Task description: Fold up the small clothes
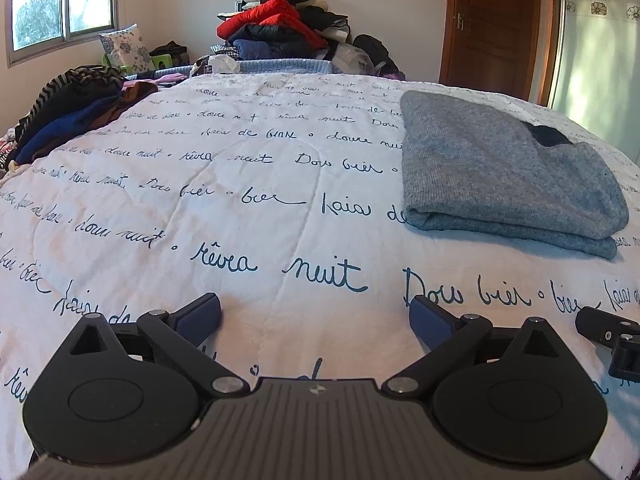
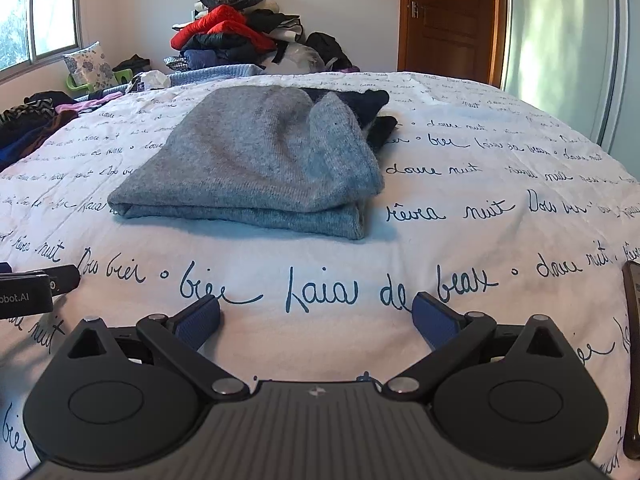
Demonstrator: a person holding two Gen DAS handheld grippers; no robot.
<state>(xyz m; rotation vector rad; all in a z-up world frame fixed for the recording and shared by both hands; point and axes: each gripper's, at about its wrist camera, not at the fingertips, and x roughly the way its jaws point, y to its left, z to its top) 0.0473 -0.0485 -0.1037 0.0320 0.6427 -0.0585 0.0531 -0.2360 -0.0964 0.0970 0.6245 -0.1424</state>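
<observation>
Right-wrist view puts the folded grey sweater [image 2: 256,160] straight ahead of the right gripper [image 2: 316,320], long axis running away up the quilt [image 2: 500,200], while the left gripper [image 1: 316,320] sees it off to its right; both jaws gape empty.

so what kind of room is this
Most likely a bedroom: a bed with a white quilt printed with handwriting, a folded grey sweater on it, and heaped clothes by the far wall.

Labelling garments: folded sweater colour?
Grey sweater, with a dark navy or black part at its far end; clearest in the right wrist view.
</observation>
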